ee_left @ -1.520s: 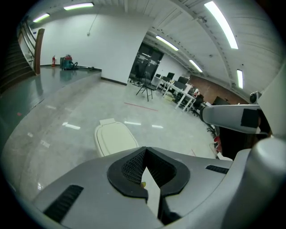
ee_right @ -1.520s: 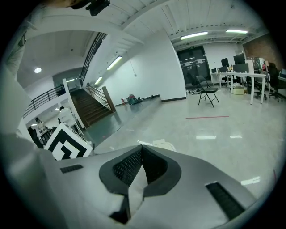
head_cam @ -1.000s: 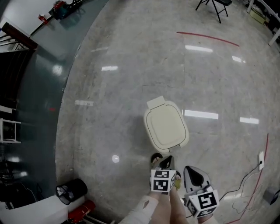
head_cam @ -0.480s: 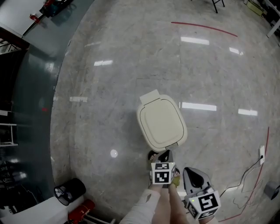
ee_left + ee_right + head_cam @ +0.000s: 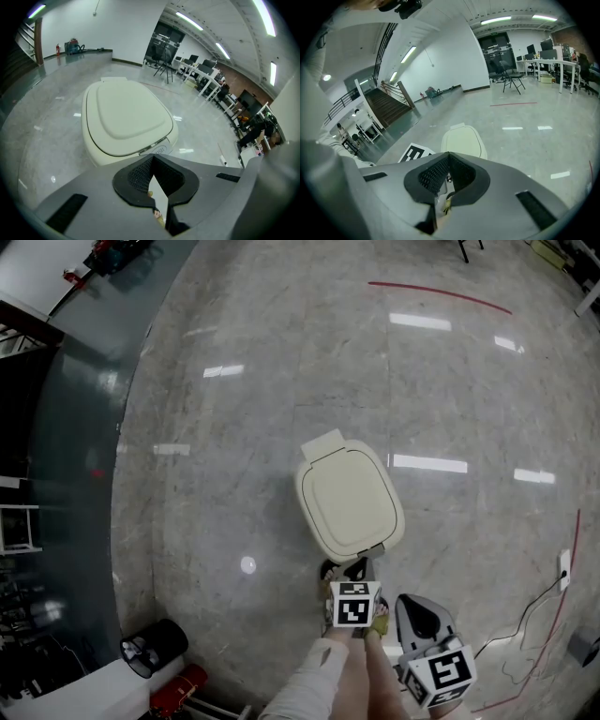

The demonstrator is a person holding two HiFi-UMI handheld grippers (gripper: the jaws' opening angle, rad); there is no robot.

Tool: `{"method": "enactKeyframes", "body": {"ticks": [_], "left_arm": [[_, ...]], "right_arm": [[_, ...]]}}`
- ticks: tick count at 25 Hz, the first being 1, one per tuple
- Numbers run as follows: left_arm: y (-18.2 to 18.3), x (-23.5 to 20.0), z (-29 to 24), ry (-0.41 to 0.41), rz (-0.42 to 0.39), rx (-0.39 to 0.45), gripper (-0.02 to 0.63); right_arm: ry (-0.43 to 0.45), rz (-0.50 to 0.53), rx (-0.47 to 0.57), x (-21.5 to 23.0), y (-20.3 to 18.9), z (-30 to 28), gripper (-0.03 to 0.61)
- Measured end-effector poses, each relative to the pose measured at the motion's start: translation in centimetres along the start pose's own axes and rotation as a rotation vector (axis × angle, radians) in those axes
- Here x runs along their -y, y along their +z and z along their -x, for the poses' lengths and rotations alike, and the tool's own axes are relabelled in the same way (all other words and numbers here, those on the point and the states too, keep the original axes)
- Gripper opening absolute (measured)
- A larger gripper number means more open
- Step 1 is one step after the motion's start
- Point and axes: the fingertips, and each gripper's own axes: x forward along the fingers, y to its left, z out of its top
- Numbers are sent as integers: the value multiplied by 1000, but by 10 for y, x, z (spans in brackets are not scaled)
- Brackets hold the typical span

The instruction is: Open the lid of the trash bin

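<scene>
Trash bin (image 5: 349, 504) stands on the polished stone floor (image 5: 262, 381). Its cream lid (image 5: 126, 112) is fully down, seated flush on the rim. The left gripper (image 5: 349, 571) is held low, directly before the bin's front edge, and points at the grey push tab (image 5: 161, 149). It is near the tab; no contact observed. Its fingers are closed together and hold nothing. The right gripper (image 5: 419, 608) sits beside and slightly behind the left, clear of the bin, and is aimed forward along the bin's side. Its fingers are likewise closed and empty. The person's forearms enter from the lower edge, close together, the left in a pale sleeve (image 5: 298, 692).
</scene>
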Motion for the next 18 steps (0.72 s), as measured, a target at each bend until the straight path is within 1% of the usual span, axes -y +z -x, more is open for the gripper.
{"method": "enactKeyframes", "body": {"ticks": [9, 14, 18], "left_arm": [[1, 0, -1, -17, -11, 1, 3], [2, 0, -2, -16, -52, -1, 3], [0, 0, 0, -18, -34, -13, 3]], "right_arm": [[8, -5, -10, -5, -1, -1, 3], [7, -2, -7, -9, 1, -1, 3], [5, 3, -4, -13, 3, 2, 3]]}}
